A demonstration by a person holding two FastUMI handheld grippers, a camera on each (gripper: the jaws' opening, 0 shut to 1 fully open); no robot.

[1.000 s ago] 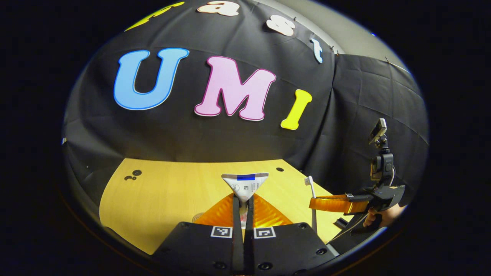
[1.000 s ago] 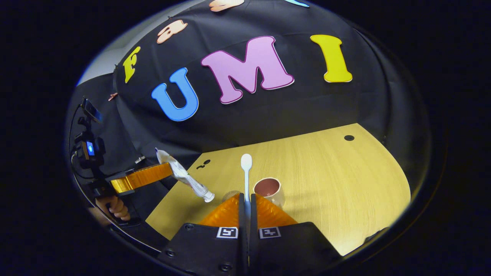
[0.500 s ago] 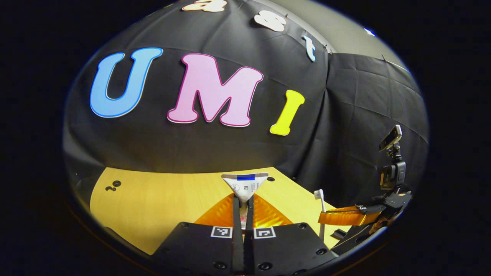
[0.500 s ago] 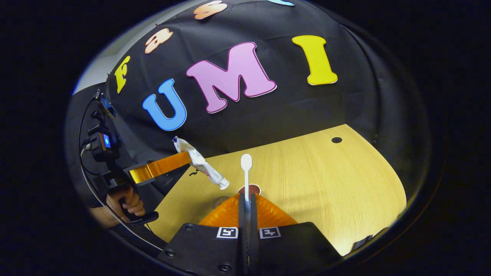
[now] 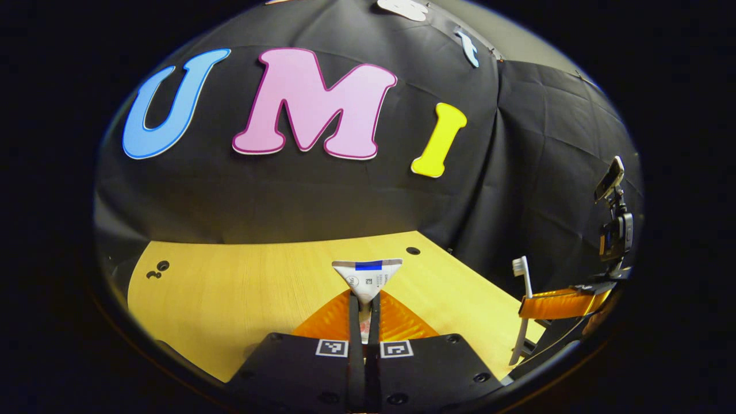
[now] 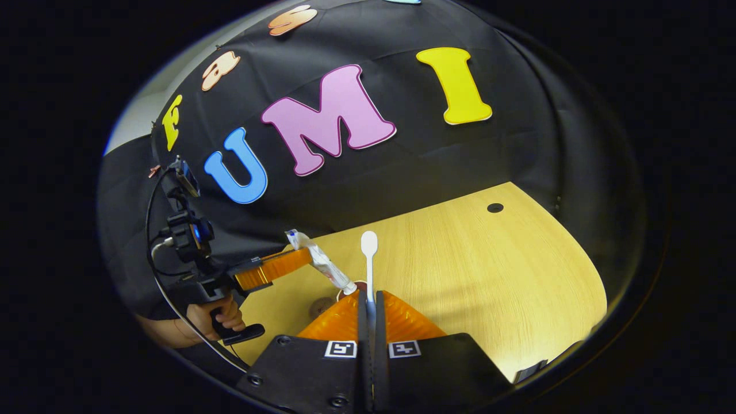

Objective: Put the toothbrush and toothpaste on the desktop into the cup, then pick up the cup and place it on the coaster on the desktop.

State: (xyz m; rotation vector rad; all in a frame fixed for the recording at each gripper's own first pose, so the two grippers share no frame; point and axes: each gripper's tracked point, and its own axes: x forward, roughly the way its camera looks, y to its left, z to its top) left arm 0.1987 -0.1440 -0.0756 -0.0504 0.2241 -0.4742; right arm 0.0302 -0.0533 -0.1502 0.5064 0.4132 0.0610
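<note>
My left gripper (image 5: 363, 306) is shut on the white toothpaste tube (image 5: 368, 277), whose flat crimped end points up. In the right gripper view the left gripper (image 6: 277, 268) holds the toothpaste tube (image 6: 322, 263) tilted, cap down, right at the rim of the cup (image 6: 357, 284). My right gripper's fingers hide most of that cup. My right gripper (image 6: 368, 306) is shut on the white toothbrush (image 6: 369, 259), head up. In the left gripper view the right gripper (image 5: 560, 303) holds the toothbrush (image 5: 522, 299) upright at the table's right edge. A round brown coaster (image 6: 319, 307) lies left of the cup.
The wooden table (image 6: 489, 276) stretches wide to the right of the cup, with a small cable hole (image 6: 495, 207) near its far edge. A hand (image 6: 221, 316) grips the left gripper's handle. Black cloth walls stand behind the table (image 5: 230, 293).
The left gripper carried the toothpaste down and right until its cap reached the cup. The cup slipped almost out of sight behind my right gripper's fingers.
</note>
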